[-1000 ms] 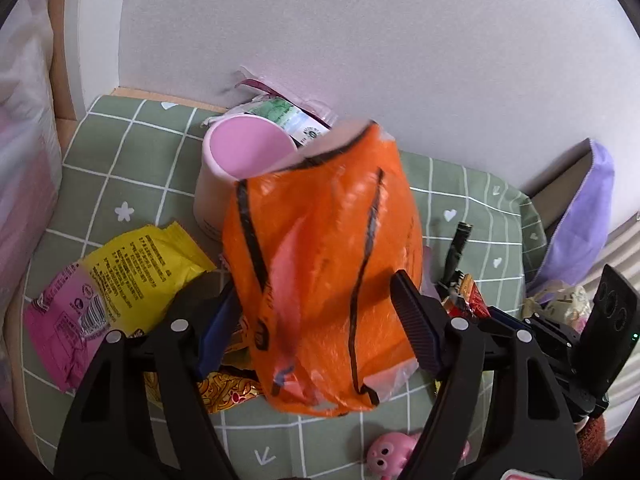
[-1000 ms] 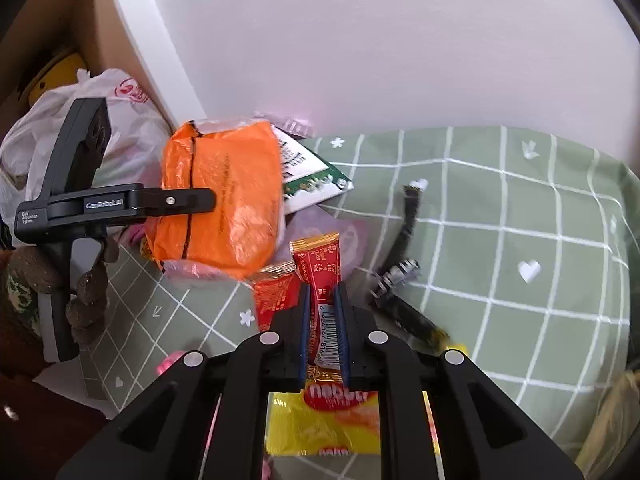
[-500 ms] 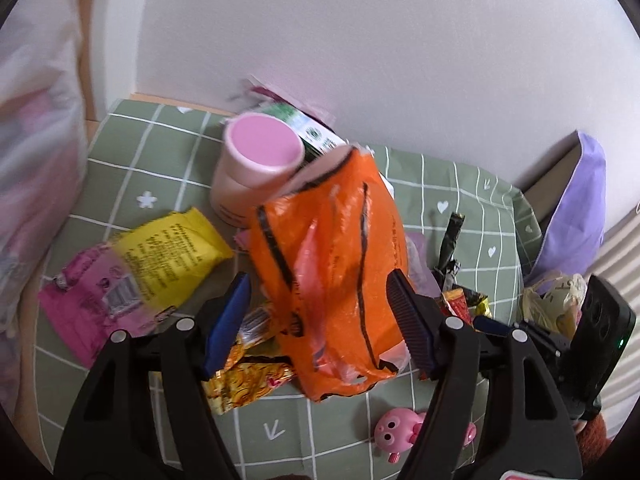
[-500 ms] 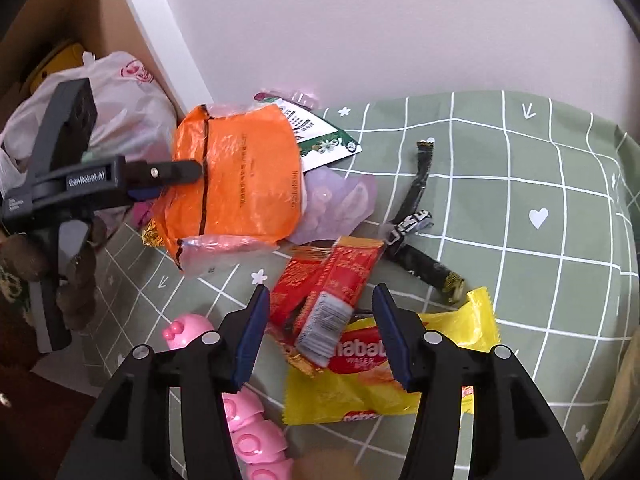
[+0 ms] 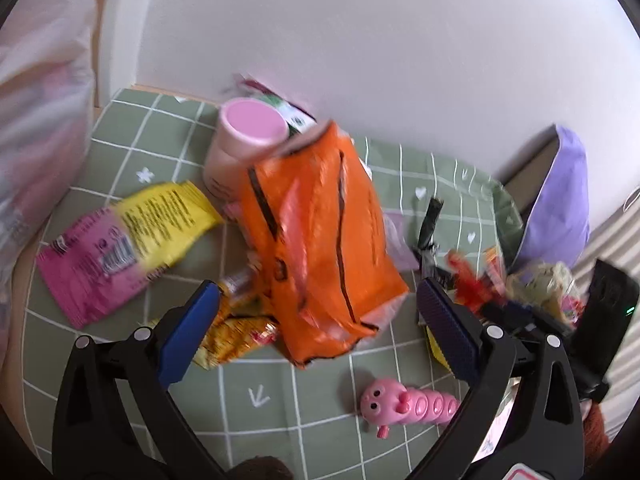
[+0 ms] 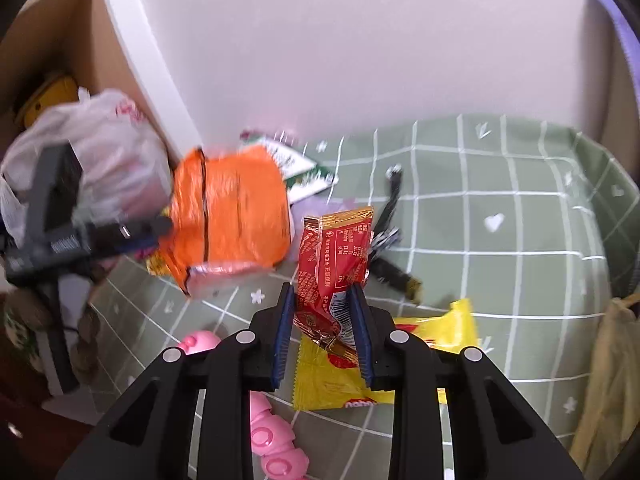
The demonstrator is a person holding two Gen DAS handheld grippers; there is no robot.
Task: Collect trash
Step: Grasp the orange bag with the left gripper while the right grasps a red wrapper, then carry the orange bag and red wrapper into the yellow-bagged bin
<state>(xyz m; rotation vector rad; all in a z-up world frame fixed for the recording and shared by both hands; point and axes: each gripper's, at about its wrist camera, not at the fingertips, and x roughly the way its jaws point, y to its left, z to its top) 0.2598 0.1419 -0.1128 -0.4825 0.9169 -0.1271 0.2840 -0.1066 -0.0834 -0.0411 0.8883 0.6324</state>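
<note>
The right claw (image 6: 323,304) is clenched on a red wrapper (image 6: 334,258), its blue pads pressing the crumpled lower half while the upper half stands up between the fingers, above the table (image 6: 500,280) with its green checked cloth. Under that claw lies a yellow wrapper (image 6: 440,328), flat on the cloth, and to its left a pink caterpillar toy (image 6: 276,436) runs along the cloth toward the camera. A black wrapper (image 6: 390,270) lies just behind the red one. The left claw (image 5: 320,312) is released, its pads spread wide on either side of an orange bag (image 5: 320,240) without touching it; the bag stands slumped on the cloth, its open top leaning against a pink cup (image 5: 244,140). Left of the bag a yellow-and-pink packet (image 5: 132,244) lies flat, and a gold wrapper (image 5: 236,332) pokes out from under the bag's lower edge, just beside the left pad. In the left wrist view the toy (image 5: 404,404) lies near the right pad, in front of the bag. A green-and-white packet (image 6: 300,168) sits behind the bag by the wall. A purple pouch (image 5: 560,208) leans at the far edge of the table. In the right wrist view a white plastic bag (image 6: 104,156) sits beside the table on the left, behind the left claw's body. Both views are blurred around the orange bag.
</note>
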